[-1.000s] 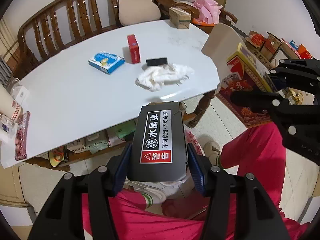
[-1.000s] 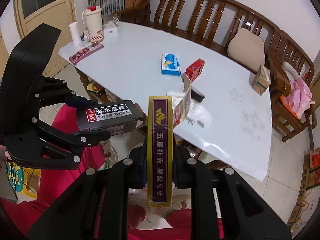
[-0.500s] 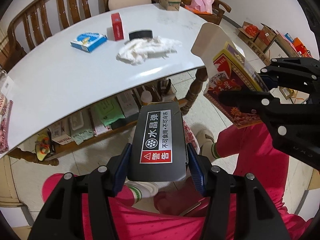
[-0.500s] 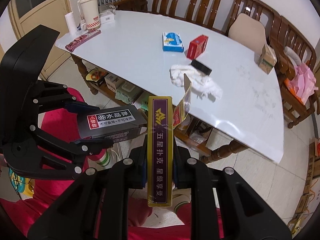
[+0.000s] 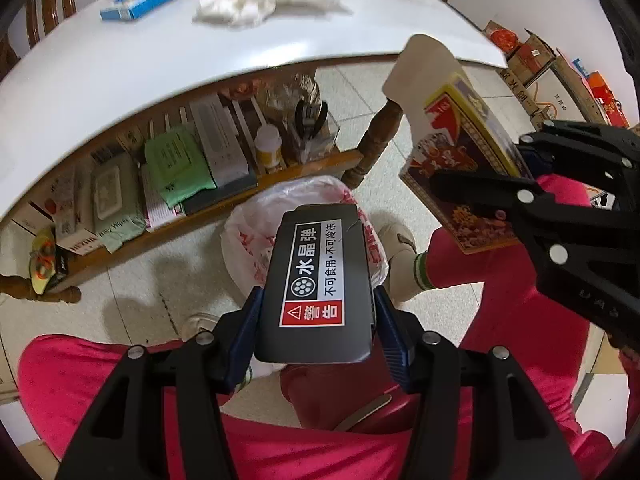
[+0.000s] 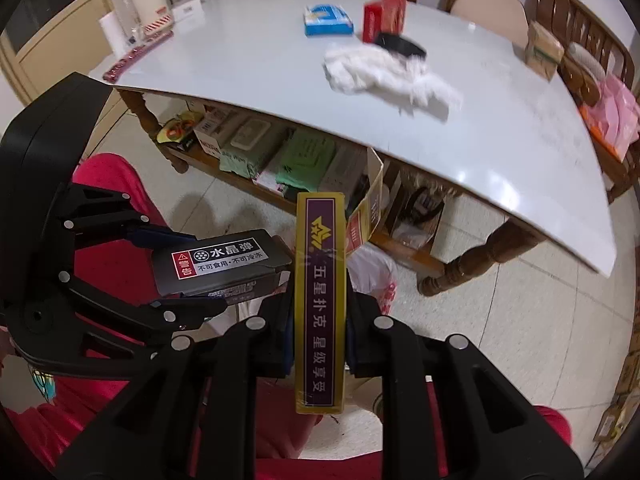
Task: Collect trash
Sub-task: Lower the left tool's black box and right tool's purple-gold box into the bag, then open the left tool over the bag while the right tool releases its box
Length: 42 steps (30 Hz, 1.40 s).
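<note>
You're holding your left gripper (image 5: 316, 320) over the floor, its jaws clamping a flat dark grey box with a red-and-white warning label (image 5: 318, 280) by its two long sides. Right below and beyond that box, a white plastic bag with red print (image 5: 248, 232) is sitting open on the tiled floor (image 5: 132, 288), just in front of the counter's lower wooden shelf (image 5: 240, 204). Your right gripper (image 6: 318, 332) is hanging beside it, jaws squeezing a yellow-and-purple playing-card carton (image 6: 320, 300) edge-on, with its top flap (image 5: 426, 68) standing open. From the left wrist view that carton (image 5: 460, 160) is tilting above your red-trousered knee (image 5: 500, 292), to the right of the bag. From the right wrist view the grey box (image 6: 220, 264) is floating just left of the carton, close but not touching it.

Up on the white counter (image 6: 500, 140), a crumpled white tissue (image 6: 384, 72) is lying beside a small black box (image 6: 400, 42), a red box (image 6: 384, 16) and a blue-and-white packet (image 6: 328, 20). A small brown cardboard carton (image 6: 542, 50) is standing at the far edge.
</note>
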### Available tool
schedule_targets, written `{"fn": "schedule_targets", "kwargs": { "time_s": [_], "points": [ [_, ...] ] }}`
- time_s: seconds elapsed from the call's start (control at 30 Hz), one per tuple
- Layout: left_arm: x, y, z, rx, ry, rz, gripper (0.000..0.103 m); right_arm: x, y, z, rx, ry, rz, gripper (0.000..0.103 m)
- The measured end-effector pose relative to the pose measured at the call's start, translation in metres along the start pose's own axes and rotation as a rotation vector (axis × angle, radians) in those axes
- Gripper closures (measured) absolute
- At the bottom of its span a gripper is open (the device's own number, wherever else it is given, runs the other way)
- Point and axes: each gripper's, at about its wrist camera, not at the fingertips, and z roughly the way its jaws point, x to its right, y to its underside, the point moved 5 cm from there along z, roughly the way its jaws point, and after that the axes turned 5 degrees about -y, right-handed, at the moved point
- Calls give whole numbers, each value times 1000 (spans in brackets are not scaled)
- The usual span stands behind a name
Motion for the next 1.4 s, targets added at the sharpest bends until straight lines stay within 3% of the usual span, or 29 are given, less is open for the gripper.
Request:
{"fn": "schedule_targets", "kwargs": {
  "time_s": [0.23,0.7,1.1,1.4],
  "points": [
    [-7,-2,49,-84,29,-29,50,16,17,46,-70,-47,97,84],
    [-28,-7,135,-245,55,-83,50,39,43,132,-215,-46,189,84],
    [-44,-16,192,-347,99,-156,50,61,59,201,-325,-60,280,84],
    [-47,-14,221,-418,99,-177,50,68,68,227,-381,-92,333,84]
  ]
}}
